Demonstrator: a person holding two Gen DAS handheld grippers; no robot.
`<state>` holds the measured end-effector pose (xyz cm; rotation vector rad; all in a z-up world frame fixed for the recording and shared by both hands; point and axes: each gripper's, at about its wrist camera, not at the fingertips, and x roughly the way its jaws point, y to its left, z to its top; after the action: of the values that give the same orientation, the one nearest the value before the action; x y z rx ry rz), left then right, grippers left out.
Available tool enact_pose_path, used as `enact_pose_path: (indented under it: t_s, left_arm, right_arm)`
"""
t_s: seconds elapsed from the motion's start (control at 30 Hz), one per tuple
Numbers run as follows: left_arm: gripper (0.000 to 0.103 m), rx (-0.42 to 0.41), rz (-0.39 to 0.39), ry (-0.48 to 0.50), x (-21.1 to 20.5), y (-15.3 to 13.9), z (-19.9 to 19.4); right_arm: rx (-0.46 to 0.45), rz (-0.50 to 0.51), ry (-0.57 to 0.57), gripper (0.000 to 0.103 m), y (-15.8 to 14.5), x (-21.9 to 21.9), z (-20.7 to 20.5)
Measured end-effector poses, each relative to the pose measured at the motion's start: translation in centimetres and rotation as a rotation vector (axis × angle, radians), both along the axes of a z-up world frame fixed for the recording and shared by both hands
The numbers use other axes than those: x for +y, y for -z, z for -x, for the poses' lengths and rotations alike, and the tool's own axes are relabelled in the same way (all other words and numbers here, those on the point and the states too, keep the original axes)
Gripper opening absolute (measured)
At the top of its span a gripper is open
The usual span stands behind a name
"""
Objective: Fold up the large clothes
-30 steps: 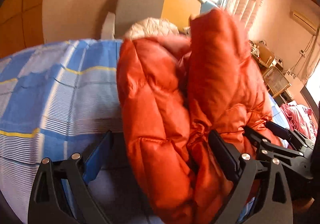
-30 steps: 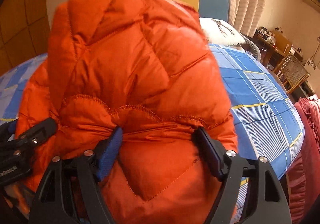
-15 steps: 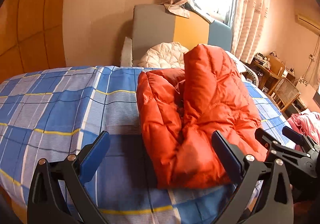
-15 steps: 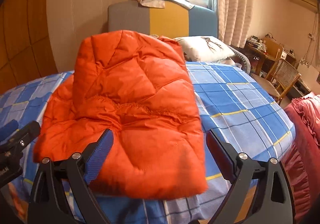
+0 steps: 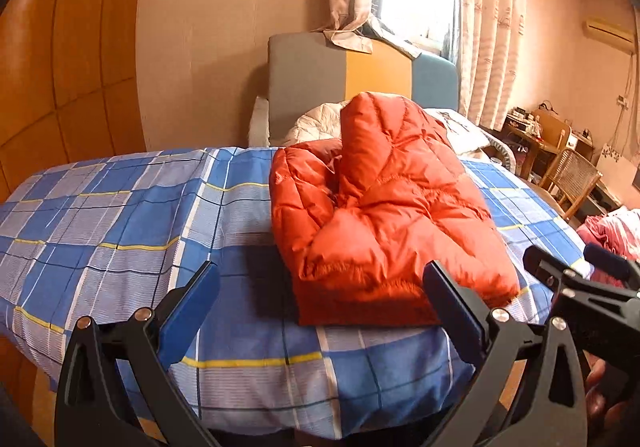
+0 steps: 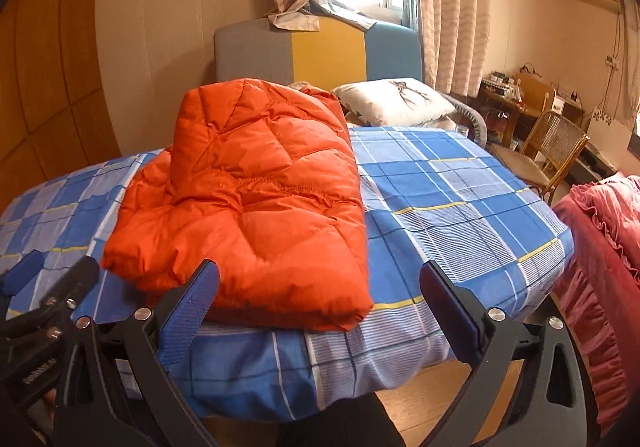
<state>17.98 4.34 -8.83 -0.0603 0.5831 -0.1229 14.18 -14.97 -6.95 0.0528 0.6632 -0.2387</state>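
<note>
An orange quilted puffer jacket (image 5: 384,215) (image 6: 248,207) lies folded in a thick bundle on the blue plaid bed sheet (image 5: 120,215) (image 6: 460,199), near the bed's front edge. My left gripper (image 5: 320,299) stands open in front of the jacket's near hem, clear of it. My right gripper (image 6: 320,283) is wide and its jaws are still opening, with nothing pressed between them; the jacket's front corner lies just beyond its left finger (image 6: 192,299). Each gripper shows in the other's view: the right gripper (image 5: 580,283) at the right edge, the left gripper (image 6: 48,299) at the lower left.
A grey, yellow and blue headboard (image 6: 320,51) and a white pillow (image 6: 396,103) lie behind the jacket. A wicker chair (image 6: 552,143) and a cluttered desk (image 6: 508,87) stand at the right. Red ruffled bedding (image 6: 600,239) hangs close on the right. Wood panels (image 5: 60,67) line the left wall.
Both grippers have let go of the jacket and drawn back and up from it. The right jaws have widened. The jacket now rests folded on the bed.
</note>
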Motion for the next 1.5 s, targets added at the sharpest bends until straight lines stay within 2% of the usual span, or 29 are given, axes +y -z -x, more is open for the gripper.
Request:
enact_pose_path:
  t_s: [0.47,0.67,0.73,1.0,1.23,1.5]
  left_arm:
    - [0.101,-0.028,-0.002,-0.006,0.4,-0.9,2.6]
    - [0.101,-0.035,0.008,-0.045,0.5,-1.2,2.8]
    - [0.101,-0.041,-0.012,-0.080,0.5,-1.2,2.8]
    - [0.101,-0.097,-0.077,-0.132,0.1,-1.6,3.7]
    - [0.101,-0.109,-0.083,-0.119,0.0,-1.7,4.1]
    - [0.101,-0.096,-0.065,-0.126,0.3,-1.5,4.1]
  right_arm:
    - [-0.056,0.036,-0.006,0.100,-1.5,0.5,3.3]
    - [-0.046,0.016,-0.014,0.100,-1.0,0.4,3.9]
    - [-0.053,0.014,-0.011,0.100,-1.0,0.3,4.2]
    - [-0.031,-0.013,0.026,0.100,-0.6,-0.7,3.7]
    - [-0.049,0.030,0.023,0.100,-0.8,-0.3,3.9]
    - [-0.044,0.028,0.015,0.100,-0.7,-0.1,3.9]
